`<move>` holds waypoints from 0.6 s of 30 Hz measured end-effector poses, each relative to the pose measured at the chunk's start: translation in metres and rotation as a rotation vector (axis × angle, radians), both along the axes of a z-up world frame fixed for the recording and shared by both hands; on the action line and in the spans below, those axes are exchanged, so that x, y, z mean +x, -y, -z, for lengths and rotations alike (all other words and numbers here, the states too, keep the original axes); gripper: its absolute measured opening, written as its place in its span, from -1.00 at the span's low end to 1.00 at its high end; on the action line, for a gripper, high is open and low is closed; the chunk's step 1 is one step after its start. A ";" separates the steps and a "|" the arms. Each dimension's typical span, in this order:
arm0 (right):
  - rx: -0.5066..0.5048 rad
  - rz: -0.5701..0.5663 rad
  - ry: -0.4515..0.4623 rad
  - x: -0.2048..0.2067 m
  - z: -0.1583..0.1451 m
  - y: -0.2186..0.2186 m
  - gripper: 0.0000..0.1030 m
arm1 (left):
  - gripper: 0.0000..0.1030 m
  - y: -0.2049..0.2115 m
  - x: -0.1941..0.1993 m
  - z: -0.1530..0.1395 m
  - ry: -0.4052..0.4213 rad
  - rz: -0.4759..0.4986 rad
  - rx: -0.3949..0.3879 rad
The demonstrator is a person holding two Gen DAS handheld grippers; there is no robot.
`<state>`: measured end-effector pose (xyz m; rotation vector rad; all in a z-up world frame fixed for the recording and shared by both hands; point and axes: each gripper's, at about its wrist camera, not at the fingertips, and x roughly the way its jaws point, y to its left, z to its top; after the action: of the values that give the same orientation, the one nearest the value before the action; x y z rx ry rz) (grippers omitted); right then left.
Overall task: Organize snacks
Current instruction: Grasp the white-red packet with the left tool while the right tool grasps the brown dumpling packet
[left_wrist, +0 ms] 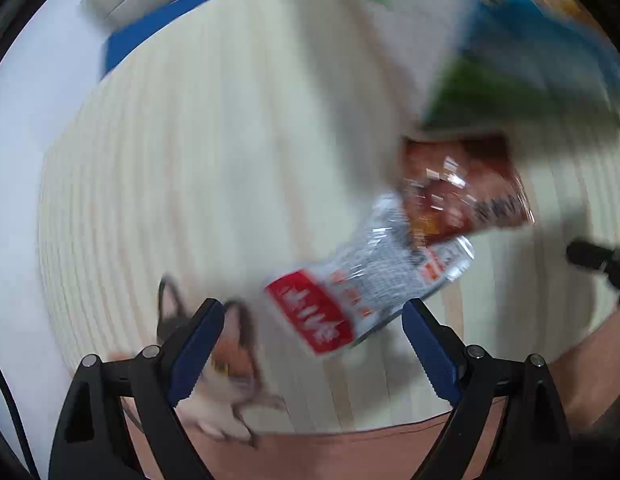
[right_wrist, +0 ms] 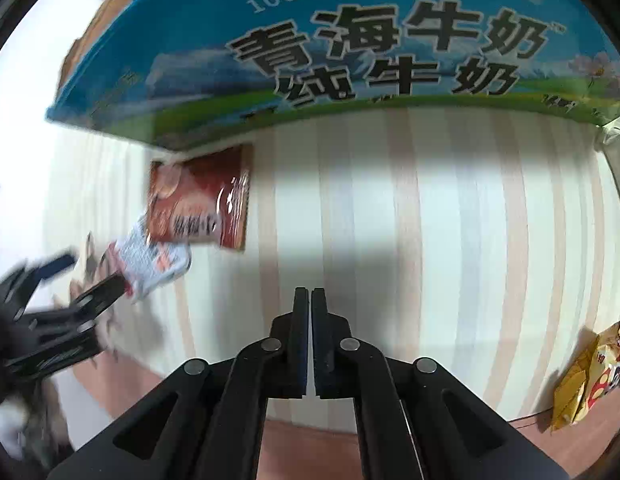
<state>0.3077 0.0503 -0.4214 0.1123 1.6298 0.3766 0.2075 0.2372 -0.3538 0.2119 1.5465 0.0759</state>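
Right wrist view is filled mostly by the worktop [right_wrist: 430,200], covered in pale cloth with beige stripes. Across the top of the frame stands a big blue milk carton box [right_wrist: 310,60] with black Chinese lettering and a green band along its base. Below its lower left corner lies a reddish-brown snack packet [right_wrist: 198,200], flat on the cloth, its lower edge overlapping a silver snack packet [right_wrist: 150,264] with a red label. A yellow snack bag [right_wrist: 586,376] lies at the lower right edge.

At bottom centre the right claw [right_wrist: 310,296] is closed, its two pads pressed together with nothing between them, over bare cloth. At the left edge, blurred, the left claw [right_wrist: 90,276] reaches the silver packet.

Left wrist view, blurred, shows the left claw [left_wrist: 313,312] spread wide, its blue pads on either side of the silver snack packet [left_wrist: 362,292]; they do not press it.
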 end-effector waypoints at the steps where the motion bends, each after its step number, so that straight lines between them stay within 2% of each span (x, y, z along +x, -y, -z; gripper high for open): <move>1: 0.006 -0.006 -0.006 0.000 -0.002 0.004 -0.87 | 0.77 0.008 0.003 0.005 -0.016 0.055 0.005; 2: 0.025 -0.022 -0.013 0.000 -0.005 0.008 -0.81 | 0.77 0.015 0.006 0.010 -0.036 0.106 0.008; 4: 0.018 -0.042 -0.007 0.004 -0.014 0.015 -0.34 | 0.77 0.025 0.010 0.017 -0.054 0.179 0.009; 5: 0.028 -0.063 0.007 0.005 -0.019 0.017 0.05 | 0.77 0.030 0.013 0.022 -0.073 0.210 0.008; 6: 0.035 -0.075 0.021 0.007 -0.024 0.018 0.22 | 0.81 0.033 0.014 0.026 -0.084 0.231 0.006; 8: 0.036 -0.104 0.046 0.012 -0.034 0.018 0.22 | 0.71 0.034 0.019 0.025 -0.071 0.217 -0.034; 10: 0.039 -0.133 0.061 0.016 -0.041 0.017 0.22 | 0.24 0.030 0.021 0.023 -0.080 0.166 -0.114; 14: 0.048 -0.174 0.081 0.026 -0.049 0.004 0.22 | 0.09 0.020 0.011 0.023 -0.093 0.052 -0.143; 18: 0.062 -0.208 0.123 0.034 -0.046 -0.017 0.22 | 0.04 -0.005 -0.012 0.027 -0.098 -0.165 -0.185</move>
<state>0.3418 0.0672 -0.3758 -0.0337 1.5127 0.5830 0.1959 0.2424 -0.3807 -0.0591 1.6565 0.0527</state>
